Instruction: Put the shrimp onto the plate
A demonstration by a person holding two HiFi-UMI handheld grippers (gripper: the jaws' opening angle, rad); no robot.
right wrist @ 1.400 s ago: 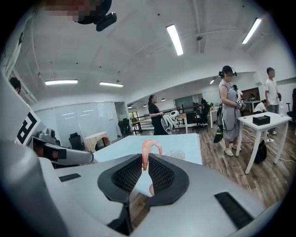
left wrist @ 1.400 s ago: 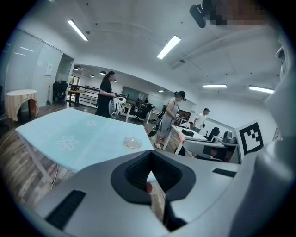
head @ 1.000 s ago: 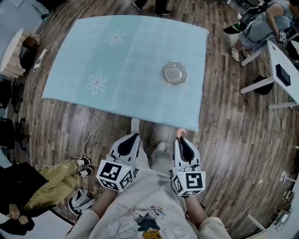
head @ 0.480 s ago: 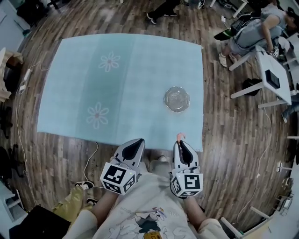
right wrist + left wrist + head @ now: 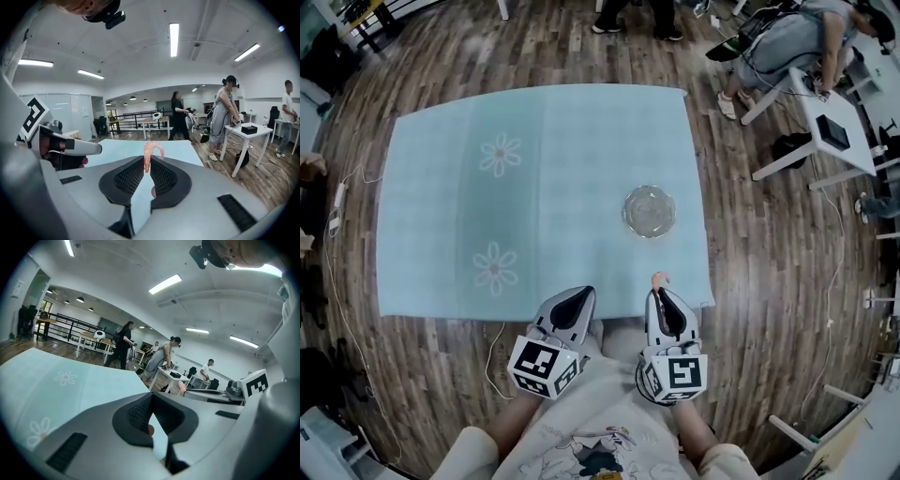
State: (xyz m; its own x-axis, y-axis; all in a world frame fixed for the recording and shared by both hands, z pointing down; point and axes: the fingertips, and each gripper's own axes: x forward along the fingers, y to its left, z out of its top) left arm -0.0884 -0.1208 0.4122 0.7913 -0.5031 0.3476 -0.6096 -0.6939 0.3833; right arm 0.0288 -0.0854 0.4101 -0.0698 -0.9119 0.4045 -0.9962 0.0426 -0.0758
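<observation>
Two claws hang low at the near edge of the counter [image 5: 441, 234], which has a pale blue cloth on it. Left claw [image 5: 151, 398]: pads pressed together at the tips, nothing btwn them, idle. Right claw [image 5: 148, 161]: closed on the shrimp [image 5: 150, 153], pinching its lower end btwn the pad tips.

Shrimp's long axis runs along the claw's own line, straight out past the tips. Its free end curls into a hook, toward the right in the right gripper view. In the head view it points away from the person, over the counter's near edge. Glass plate [image 5: 650, 211] lies farther in on the cloth, ahead of the right claw & well apart from it; looks empty.

Step in hand, prob.: carry the shrimp fwd to the plate. To do it well, hold the pinch firm, since only a short bit is gripped. Bring the tips over the plate's centre, lower till the curled end is near the glass, then open. A release from high up could let it bounce or slide off the rim.
</observation>
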